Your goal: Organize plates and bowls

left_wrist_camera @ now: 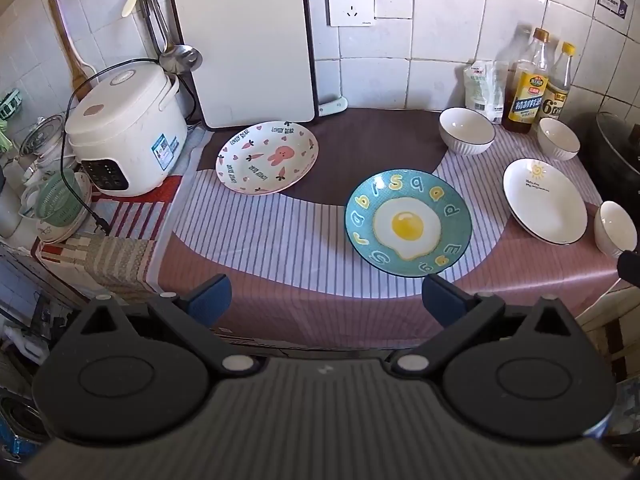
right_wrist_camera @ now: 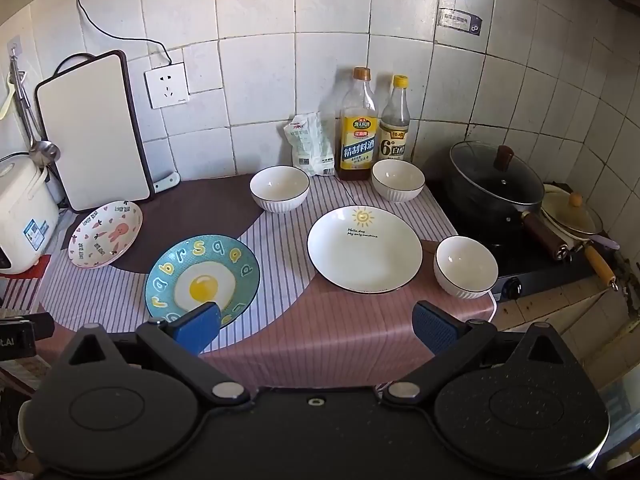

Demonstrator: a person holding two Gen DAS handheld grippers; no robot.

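Left claw: spread wide, empty, above the desk.
Right claw: spread wide, empty.
Egg plate: beside sun plate.

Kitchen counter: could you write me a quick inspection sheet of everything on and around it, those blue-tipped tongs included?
Surface: striped cloth covers the counter.
Job's things: bunny plate, egg plate, sun plate; three bowls, all apart and empty.
Clutter: two bottles, bag, cutting board, rice cooker.
Tongs: left and right open, empty.
Cables: black cord at cooker; another to socket.
Surroundings: tiled wall, lidded pot on stove.
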